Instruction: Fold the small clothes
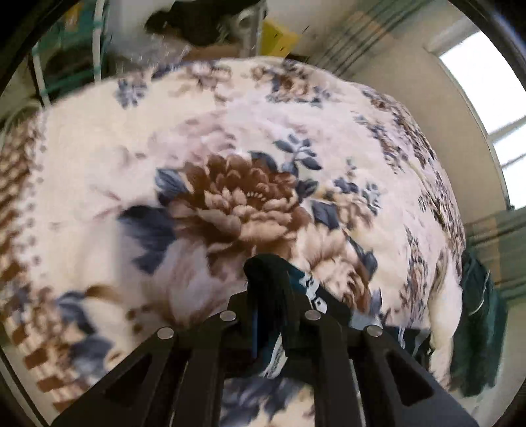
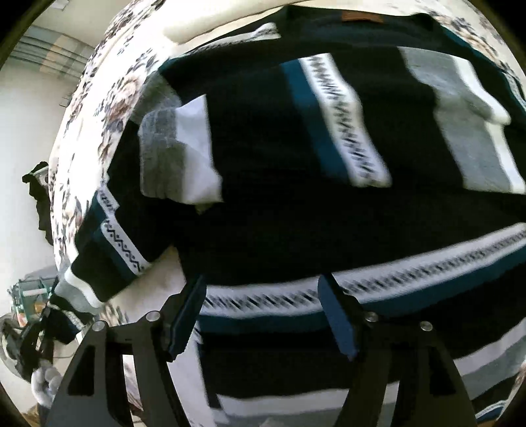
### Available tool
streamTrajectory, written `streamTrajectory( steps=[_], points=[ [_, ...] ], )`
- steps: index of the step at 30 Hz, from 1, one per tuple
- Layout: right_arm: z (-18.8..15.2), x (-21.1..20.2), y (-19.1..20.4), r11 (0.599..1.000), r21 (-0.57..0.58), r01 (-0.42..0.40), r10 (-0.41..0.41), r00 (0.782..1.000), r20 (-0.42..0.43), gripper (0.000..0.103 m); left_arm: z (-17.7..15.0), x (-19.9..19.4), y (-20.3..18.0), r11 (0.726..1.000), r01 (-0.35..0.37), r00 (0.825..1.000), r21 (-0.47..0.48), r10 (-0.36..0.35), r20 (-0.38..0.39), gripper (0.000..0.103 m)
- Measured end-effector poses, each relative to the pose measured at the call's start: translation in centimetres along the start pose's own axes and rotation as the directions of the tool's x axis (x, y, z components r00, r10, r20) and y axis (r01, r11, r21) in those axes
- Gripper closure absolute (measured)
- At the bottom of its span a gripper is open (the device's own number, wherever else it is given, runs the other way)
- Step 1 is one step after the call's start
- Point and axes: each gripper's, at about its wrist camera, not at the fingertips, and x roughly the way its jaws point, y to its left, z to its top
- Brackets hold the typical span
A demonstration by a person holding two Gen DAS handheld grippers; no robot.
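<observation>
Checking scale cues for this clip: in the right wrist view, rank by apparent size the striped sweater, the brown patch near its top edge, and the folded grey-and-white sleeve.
1. striped sweater
2. grey-and-white sleeve
3. brown patch

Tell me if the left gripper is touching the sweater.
Touching. The left wrist view shows the left gripper closed, with a fold of the dark patterned sweater pinched between its fingers, above the floral blanket.
</observation>
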Motion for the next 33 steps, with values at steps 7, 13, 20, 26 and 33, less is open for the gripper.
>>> streamTrajectory(
  steps=[7, 13, 20, 26, 33],
  points=[
    [1.3, 0.8, 2.3, 1.000, -0.005, -0.006, 0.007, 1.000, 0.012, 0.017, -0.9, -0.5, 7.4, 0.954, 0.061, 0.998, -0.292, -0.062, 0.004, 0.042],
    [1.6, -0.1, 0.9, 0.999, 0.043, 0.014, -0.016, 0.998, 0.058, 0.014, -7.0, 0.1, 8.3, 0.908, 0.125, 0.987, -0.399, -0.156, -0.046, 0.037],
    [2.8, -2.2, -2.0, 0.959, 0.048, 0.279, -0.283, 0.950, 0.131, 0.014, -7.2, 4.1, 4.4, 0.914, 0.091, 0.994, -0.394, -0.105, -0.016, 0.039],
    [5.7, -2.3, 1.7, 0.996, -0.013, 0.092, -0.090, 0.987, 0.135, 0.014, -4.6, 4.1, 2.2, 0.961, 0.033, 0.999, -0.275, -0.022, 0.040, 0.096],
    [8.7, 3.1, 9.4, 0.964, -0.199, 0.174, -0.153, 0.981, 0.119, 0.090, -4.1, 3.4, 1.6, 0.982, -0.003, 0.999, -0.186, 0.010, 0.037, 0.096]
  ],
)
